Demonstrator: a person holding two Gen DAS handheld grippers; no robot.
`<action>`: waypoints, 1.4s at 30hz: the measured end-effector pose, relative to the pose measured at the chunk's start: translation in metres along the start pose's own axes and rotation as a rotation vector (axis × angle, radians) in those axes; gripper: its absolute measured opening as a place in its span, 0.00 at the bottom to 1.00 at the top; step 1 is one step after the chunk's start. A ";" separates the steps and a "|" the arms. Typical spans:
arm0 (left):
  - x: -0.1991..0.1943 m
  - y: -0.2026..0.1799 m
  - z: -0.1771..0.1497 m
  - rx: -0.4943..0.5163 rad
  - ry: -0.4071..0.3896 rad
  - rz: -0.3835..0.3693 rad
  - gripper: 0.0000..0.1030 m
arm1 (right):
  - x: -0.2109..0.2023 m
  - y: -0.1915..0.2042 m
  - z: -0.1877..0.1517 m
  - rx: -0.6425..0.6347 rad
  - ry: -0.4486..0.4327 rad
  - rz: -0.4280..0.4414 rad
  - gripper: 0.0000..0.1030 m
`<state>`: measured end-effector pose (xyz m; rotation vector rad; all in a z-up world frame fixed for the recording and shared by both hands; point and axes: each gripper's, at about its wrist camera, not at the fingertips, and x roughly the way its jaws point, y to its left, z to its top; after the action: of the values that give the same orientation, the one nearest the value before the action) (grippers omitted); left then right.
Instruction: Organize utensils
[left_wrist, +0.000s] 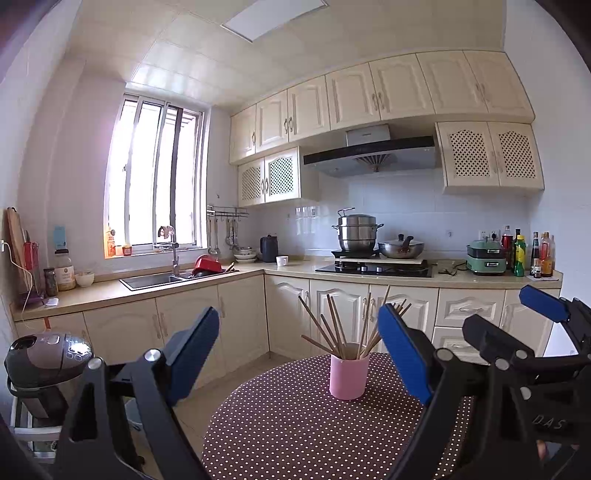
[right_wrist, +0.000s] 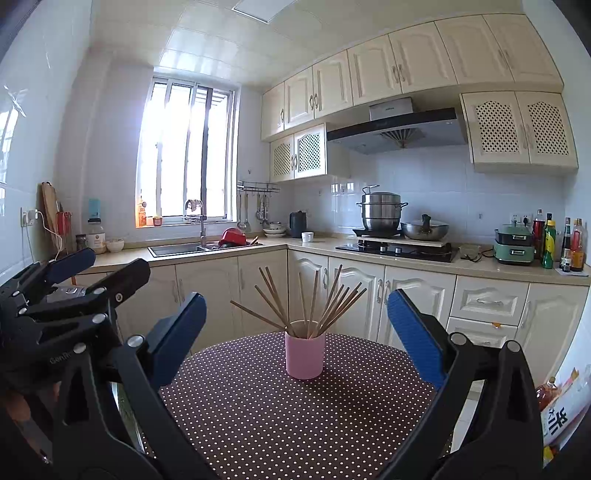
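Note:
A pink cup (left_wrist: 348, 376) stands upright on a round table with a brown polka-dot cloth (left_wrist: 288, 424). Several wooden chopsticks (left_wrist: 338, 326) fan out of it. My left gripper (left_wrist: 299, 354) is open and empty, held above the near side of the table, short of the cup. In the right wrist view the same cup (right_wrist: 305, 354) with chopsticks (right_wrist: 314, 302) sits centred on the table (right_wrist: 258, 413). My right gripper (right_wrist: 295, 341) is open and empty, also short of the cup. Each gripper shows at the edge of the other's view.
Behind the table is an L-shaped kitchen counter (right_wrist: 314, 245) with a sink (right_wrist: 177, 249), a stove with a steel pot (right_wrist: 380, 216) and wok, a kettle and bottles at the right. A rice cooker (left_wrist: 44, 360) stands left of the table. A bag (right_wrist: 565, 410) is at the right.

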<state>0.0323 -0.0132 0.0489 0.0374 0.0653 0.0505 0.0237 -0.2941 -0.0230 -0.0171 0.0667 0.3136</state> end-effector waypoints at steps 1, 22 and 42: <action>-0.001 0.000 0.000 0.001 0.001 0.000 0.83 | 0.000 0.001 0.000 0.001 0.002 0.000 0.94; 0.001 0.004 -0.004 -0.001 0.008 -0.002 0.84 | 0.000 0.003 -0.006 0.008 0.010 -0.004 0.94; 0.003 0.005 -0.004 0.000 0.011 -0.002 0.83 | 0.000 0.003 -0.006 0.009 0.011 -0.003 0.94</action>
<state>0.0350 -0.0083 0.0444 0.0366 0.0765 0.0488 0.0226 -0.2910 -0.0289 -0.0096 0.0790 0.3102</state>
